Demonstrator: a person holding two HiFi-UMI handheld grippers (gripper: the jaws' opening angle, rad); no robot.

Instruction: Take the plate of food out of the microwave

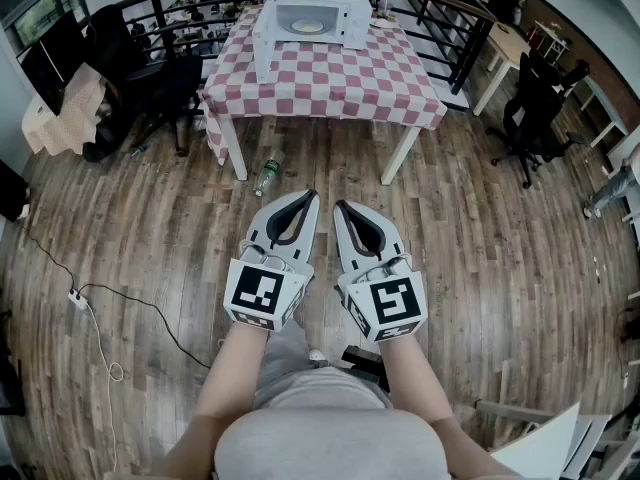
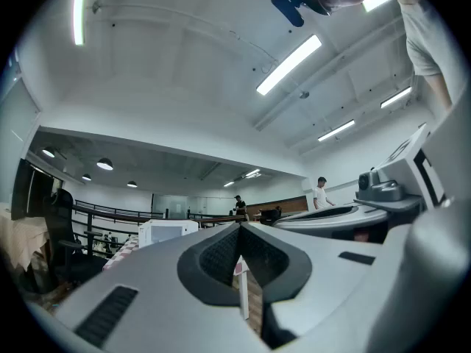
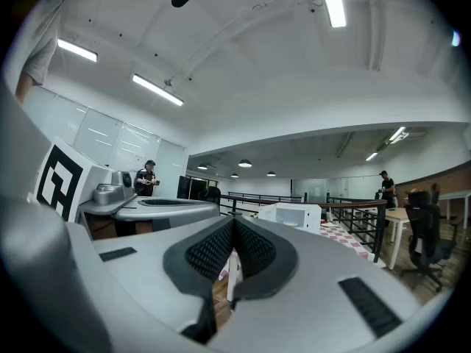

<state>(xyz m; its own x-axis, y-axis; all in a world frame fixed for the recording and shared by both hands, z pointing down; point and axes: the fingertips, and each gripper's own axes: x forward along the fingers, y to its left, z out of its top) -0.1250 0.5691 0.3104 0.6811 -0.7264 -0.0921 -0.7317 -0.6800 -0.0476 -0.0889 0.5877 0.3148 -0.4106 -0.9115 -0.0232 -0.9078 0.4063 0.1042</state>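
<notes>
left gripper (image 1: pixel 307 199) and right gripper (image 1: pixel 341 207) hovered over the floor (image 1: pixel 150 228), fingers together, empty — microwave (image 1: pixel 312 18) stood open at 12 o'clock on the desk (image 1: pixel 330 83), plate (image 1: pixel 308 27) inside.

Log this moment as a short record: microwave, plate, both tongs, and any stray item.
microwave: on the checkered table, door swung open
plate: inside the microwave, not yet taken out
left tongs: shut, empty, held low, well short of the table
right tongs: shut, empty, beside the left tongs
stray item: bottle lying on the floor by a table leg
</notes>
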